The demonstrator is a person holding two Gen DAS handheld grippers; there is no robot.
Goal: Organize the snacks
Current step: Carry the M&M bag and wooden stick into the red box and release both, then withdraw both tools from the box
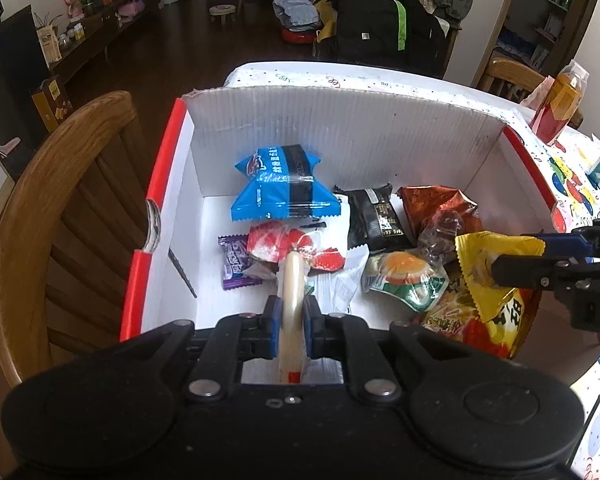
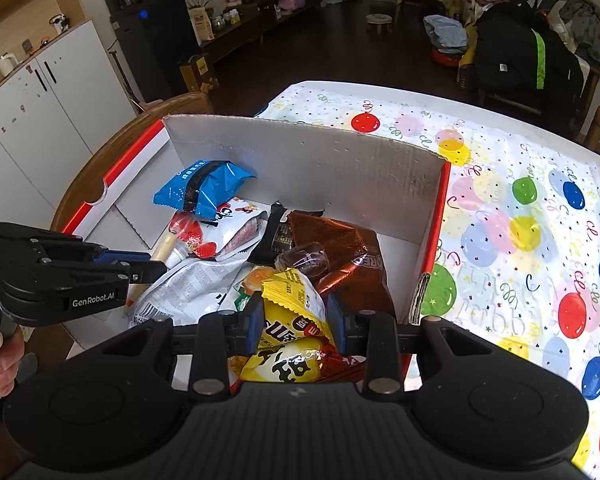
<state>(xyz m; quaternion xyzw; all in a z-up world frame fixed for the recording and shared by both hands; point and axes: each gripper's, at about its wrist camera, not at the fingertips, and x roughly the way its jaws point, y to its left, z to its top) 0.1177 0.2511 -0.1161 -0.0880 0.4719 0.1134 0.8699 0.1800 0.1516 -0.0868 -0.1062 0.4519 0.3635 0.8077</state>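
A white cardboard box (image 1: 340, 128) with red edges holds several snack packets: a blue one (image 1: 284, 184), a black one (image 1: 374, 216), a brown foil one (image 1: 440, 204). My left gripper (image 1: 292, 308) is shut on a cream sausage stick (image 1: 291, 276), low over the box's near left part. My right gripper (image 2: 296, 312) is shut on a yellow packet (image 2: 288, 292) above the heap at the box's right side. In the left wrist view the right gripper (image 1: 512, 252) comes in from the right, clamping the yellow packet (image 1: 496, 248). The right wrist view shows the left gripper (image 2: 156, 262) with the sausage stick (image 2: 166, 246).
The box (image 2: 320, 160) stands on a table with a balloon-print cloth (image 2: 520, 220). A wooden chair (image 1: 60, 200) presses against the box's left side. A wrapped orange bottle (image 1: 560, 100) stands at the far right. A hand (image 2: 0, 356) grips the left gripper's handle.
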